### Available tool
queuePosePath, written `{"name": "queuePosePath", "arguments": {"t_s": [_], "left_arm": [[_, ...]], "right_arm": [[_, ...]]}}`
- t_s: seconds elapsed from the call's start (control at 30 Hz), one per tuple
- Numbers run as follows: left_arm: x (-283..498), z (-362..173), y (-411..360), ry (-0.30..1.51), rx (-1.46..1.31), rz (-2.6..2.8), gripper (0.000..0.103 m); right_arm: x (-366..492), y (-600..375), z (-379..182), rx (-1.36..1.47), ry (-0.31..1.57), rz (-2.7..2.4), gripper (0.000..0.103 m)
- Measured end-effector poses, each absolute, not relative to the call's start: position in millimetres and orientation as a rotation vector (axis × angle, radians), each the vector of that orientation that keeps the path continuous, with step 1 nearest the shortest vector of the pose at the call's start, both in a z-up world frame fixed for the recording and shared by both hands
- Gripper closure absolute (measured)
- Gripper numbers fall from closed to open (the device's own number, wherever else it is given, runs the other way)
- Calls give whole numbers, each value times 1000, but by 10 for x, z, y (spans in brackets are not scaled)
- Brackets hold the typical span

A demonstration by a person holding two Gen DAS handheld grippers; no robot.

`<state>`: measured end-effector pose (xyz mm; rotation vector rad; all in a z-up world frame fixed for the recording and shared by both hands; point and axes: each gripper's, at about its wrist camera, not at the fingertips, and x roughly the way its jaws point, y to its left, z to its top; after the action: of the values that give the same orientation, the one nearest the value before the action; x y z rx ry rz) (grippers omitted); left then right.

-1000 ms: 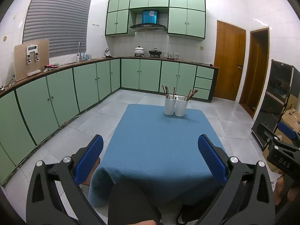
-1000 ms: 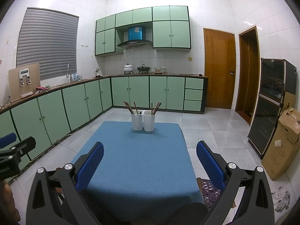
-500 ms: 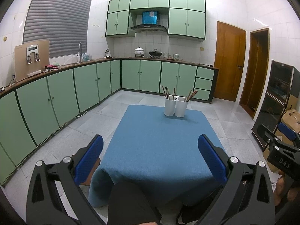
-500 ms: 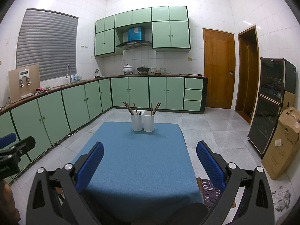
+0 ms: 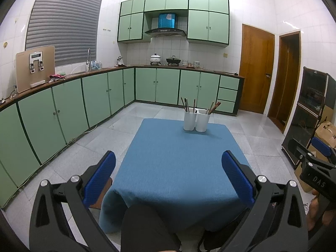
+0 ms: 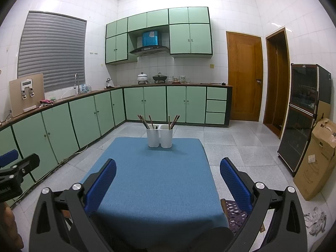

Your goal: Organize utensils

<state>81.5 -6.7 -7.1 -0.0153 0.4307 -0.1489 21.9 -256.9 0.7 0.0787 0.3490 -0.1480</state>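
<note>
Room: a white-tiled kitchen with mint-green base cabinets (image 5: 94, 98) running along the left and back of the frame, matching wall cabinets (image 6: 189, 31) in the upper centre, a grey slatted window blind (image 5: 61, 23) at upper left, and a brown wooden door (image 6: 244, 76) right of centre.
Bench: a low bench under a blue cloth (image 5: 178, 168) fills the lower centre of both wrist views; it stands on a pale grey tiled floor (image 6: 241, 147).
Dark cabinet: a tall black glass-fronted cabinet (image 6: 302, 113) stands at the right edge, with a brown cardboard box (image 6: 317, 159) just beside it, lower right.
Left hand-held gripper: the left hand-held gripper (image 5: 168, 176) sits at the bottom of its view, its blue-padded fingers (image 5: 100, 178) spread wide apart, released, grasping nothing, above the near edge of the bench.
Right hand-held gripper: the right hand-held gripper (image 6: 168, 180) is likewise released, blue pads (image 6: 235, 182) far apart with nothing between them; it also shows at the right edge of the left wrist view.
Holders: two white plastic utensil holders (image 5: 196, 120) stand upright, touching side by side, at the far edge of the bench, in the centre of the frame.
Utensils: brown wooden chopsticks (image 6: 145, 121) lean out of both holders, well apart from both grippers.
</note>
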Motion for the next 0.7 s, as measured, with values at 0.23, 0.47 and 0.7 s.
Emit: {"name": "queuePosePath", "arguments": {"t_s": [0.23, 0.47, 0.7], "left_arm": [[805, -66, -77, 430, -17, -150, 5], [805, -71, -80, 431, -16, -150, 5], [804, -64, -84, 430, -16, -151, 5]], "right_arm": [[221, -2572, 7, 79, 348, -148, 6], [222, -2567, 12, 80, 350, -149, 6], [219, -2573, 9, 80, 349, -149, 6]]}}
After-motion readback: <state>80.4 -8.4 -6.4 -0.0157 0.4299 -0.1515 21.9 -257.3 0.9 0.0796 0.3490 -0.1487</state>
